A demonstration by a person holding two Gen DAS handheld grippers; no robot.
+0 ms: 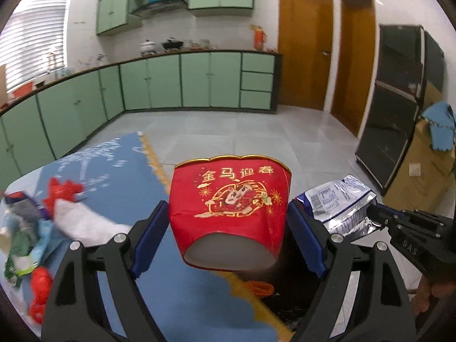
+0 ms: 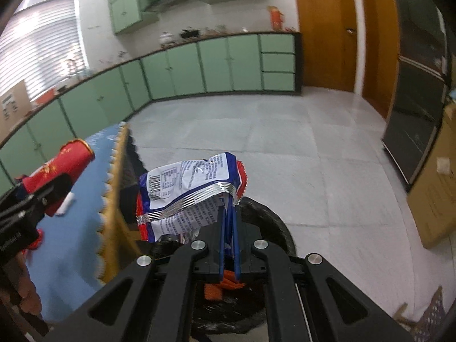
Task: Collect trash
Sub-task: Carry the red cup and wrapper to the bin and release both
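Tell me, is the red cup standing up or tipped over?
Tipped. The red cup lies sideways between the left hand-held gripper's fingers, its white bottom facing the camera and its gold rim pointing away.
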